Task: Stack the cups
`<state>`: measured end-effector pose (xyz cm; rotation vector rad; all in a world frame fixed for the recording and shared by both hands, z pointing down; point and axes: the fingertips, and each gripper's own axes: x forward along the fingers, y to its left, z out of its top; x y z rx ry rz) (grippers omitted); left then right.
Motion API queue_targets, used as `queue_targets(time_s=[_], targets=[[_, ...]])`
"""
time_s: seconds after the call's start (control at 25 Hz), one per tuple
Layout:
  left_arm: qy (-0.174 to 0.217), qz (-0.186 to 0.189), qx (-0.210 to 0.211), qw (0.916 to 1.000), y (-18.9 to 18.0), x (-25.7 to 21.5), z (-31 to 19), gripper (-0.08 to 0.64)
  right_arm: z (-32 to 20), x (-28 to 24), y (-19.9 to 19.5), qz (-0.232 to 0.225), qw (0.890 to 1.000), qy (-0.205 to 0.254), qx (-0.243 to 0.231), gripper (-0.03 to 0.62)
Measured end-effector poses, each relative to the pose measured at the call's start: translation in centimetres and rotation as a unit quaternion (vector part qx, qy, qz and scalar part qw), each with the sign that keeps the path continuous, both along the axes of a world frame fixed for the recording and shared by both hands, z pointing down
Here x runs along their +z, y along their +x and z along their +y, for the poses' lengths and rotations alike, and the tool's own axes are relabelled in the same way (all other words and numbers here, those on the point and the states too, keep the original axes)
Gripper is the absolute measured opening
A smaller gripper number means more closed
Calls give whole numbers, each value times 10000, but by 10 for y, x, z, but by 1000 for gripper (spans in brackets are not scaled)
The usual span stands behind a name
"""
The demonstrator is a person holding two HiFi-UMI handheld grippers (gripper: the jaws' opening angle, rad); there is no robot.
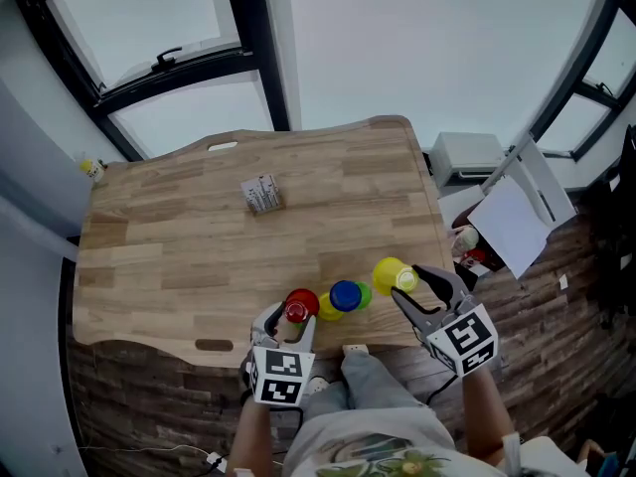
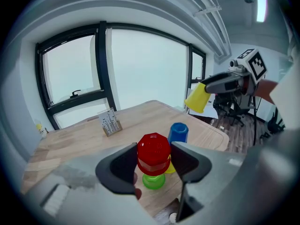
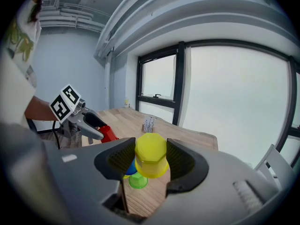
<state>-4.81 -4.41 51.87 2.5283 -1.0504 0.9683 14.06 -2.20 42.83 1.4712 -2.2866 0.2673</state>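
— Red cup [image 1: 301, 305], seen from above: the left gripper [image 1: 288, 324] is clamping it at the near edge of the wooden table [image 1: 199, 246], isn't it?

— Yes, and the right gripper [image 1: 422, 291] is holding a yellow cup [image 1: 392, 275] just to the right. Between them a blue cup [image 1: 345, 295], a green cup [image 1: 363, 294] and a second yellow cup [image 1: 328, 309] are sitting bunched together. A small box [image 1: 261, 194] is standing well apart, farther up the table.

— And looking along the left gripper's jaws?

— They're pressing on the red cup from both sides, and its flat base is facing the camera. The green cup is showing just below it, upside down on the wood. The blue one is standing beyond to the right. The other gripper is hanging higher up at the right with its yellow cup.

— The right gripper's own view?

— Both jaws are squeezing the yellow cup, base toward the camera. Green and blue are peeking out beneath it, and the left gripper is showing off to the left with the red cup.
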Motion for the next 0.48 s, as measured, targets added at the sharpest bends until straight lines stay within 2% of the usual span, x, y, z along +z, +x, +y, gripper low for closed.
queue_targets(time_s=[0.24, 0.48], targets=[[-115, -124, 175, 9997, 8, 12, 3, 233, -2, 0, 1, -194, 9998, 0, 38, 212], [-149, -332, 373, 9986, 15, 20, 3, 233, -5, 3, 0, -188, 9998, -42, 21, 212]])
